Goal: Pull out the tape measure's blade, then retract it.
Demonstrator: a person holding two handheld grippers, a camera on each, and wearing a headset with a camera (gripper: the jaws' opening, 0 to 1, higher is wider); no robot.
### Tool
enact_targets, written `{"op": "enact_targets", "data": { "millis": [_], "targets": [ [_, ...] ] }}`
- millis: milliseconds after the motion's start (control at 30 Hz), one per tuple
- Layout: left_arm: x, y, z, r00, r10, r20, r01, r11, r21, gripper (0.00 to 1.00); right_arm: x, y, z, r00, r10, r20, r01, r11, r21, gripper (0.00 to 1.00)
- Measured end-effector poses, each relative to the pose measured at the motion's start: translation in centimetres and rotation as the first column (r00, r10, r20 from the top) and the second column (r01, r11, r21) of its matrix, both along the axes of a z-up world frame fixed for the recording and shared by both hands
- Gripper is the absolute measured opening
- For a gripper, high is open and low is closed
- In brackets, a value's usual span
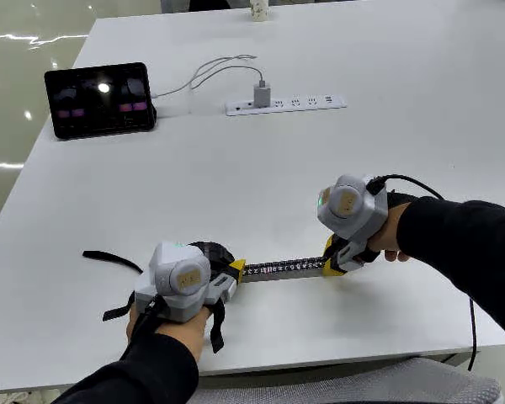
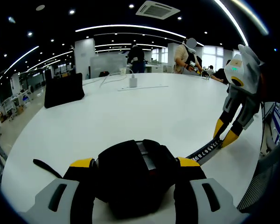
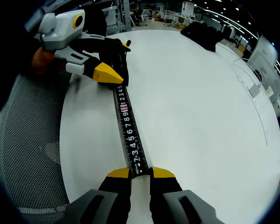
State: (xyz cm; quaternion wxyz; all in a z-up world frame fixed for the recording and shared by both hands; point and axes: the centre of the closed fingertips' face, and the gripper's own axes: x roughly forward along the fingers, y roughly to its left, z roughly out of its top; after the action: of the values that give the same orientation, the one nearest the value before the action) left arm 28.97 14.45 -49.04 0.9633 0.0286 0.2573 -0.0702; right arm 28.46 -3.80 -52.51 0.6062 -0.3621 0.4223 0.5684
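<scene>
A black tape measure case (image 1: 216, 255) lies near the front edge of the white table (image 1: 261, 168), and my left gripper (image 1: 227, 276) is shut on it; the case (image 2: 135, 175) sits between the yellow-tipped fingers in the left gripper view. A short length of black blade (image 1: 282, 268) with white numbers runs right from the case. My right gripper (image 1: 335, 263) is shut on the blade's end. The blade (image 3: 128, 135) stretches from my right gripper (image 3: 141, 173) back to the case (image 3: 113, 52). A black wrist strap (image 1: 109, 260) trails left of the case.
A dark tablet (image 1: 99, 99) stands at the far left of the table. A white power strip (image 1: 286, 104) with a plugged charger (image 1: 262, 91) and cable lies at the back middle. People stand in the background of the left gripper view.
</scene>
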Motion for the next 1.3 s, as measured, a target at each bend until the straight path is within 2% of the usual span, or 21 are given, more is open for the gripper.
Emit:
{"op": "enact_targets", "data": {
  "millis": [600,1100,1300],
  "targets": [
    [0.0,0.1,0.0,1.000,0.000,0.001,0.000,1.000,0.000,0.64,-0.1,0.7,0.1,1.000,0.005,0.002,-0.005,1.000,0.013,0.11],
    [0.0,0.0,0.0,1.000,0.000,0.001,0.000,1.000,-0.001,0.64,-0.5,1.1,0.1,0.997,0.077,0.026,-0.078,0.997,0.021,0.11],
    [0.0,0.0,0.0,1.000,-0.002,0.001,0.002,1.000,0.001,0.64,-0.4,1.4,0.1,0.998,0.057,0.019,-0.058,0.998,0.034,0.11]
  ]
}}
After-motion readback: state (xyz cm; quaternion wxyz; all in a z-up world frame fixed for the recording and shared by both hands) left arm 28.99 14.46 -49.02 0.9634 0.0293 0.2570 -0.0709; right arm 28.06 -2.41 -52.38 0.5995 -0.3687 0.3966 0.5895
